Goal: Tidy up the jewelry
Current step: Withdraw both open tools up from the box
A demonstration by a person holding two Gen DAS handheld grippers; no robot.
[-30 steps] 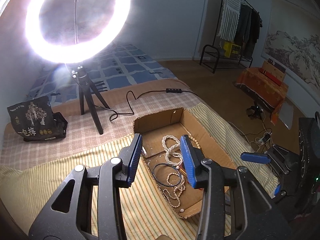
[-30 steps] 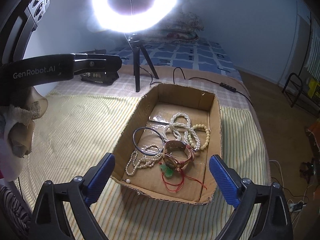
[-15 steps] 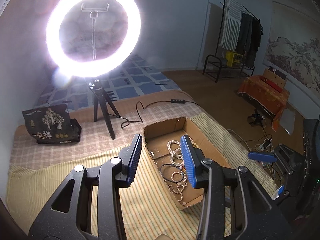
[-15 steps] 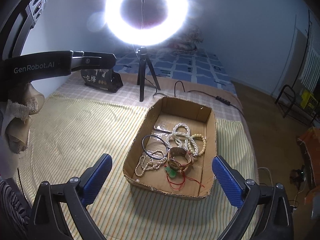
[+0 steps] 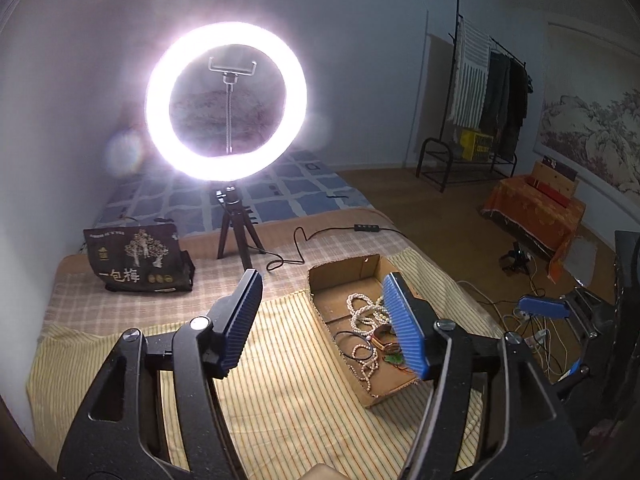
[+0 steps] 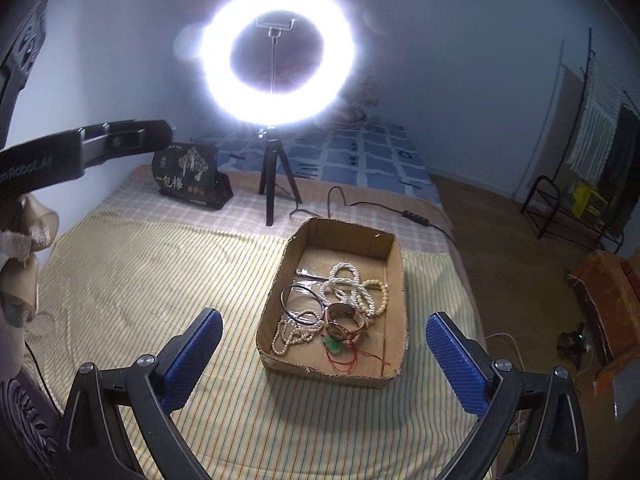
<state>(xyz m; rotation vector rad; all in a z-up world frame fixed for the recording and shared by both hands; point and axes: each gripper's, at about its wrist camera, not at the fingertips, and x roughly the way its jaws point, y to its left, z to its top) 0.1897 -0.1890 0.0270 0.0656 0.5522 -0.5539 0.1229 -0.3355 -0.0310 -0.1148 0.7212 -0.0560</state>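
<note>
Hovering over bed, your left claw [image 5: 320,324] released, jaws just widened, nothing between them; right claw [image 6: 322,362] spread wide, empty. Cardboard box [image 6: 394,276] sits right of centre on striped blanket [image 6: 160,280], jewelry [image 6: 340,304] heaped inside. Ring light tripod [image 6: 274,176] and black bag [image 6: 188,176] stand far, cable [image 6: 384,206] trails right. Bed edge right of box; blanket left lies open.
</note>
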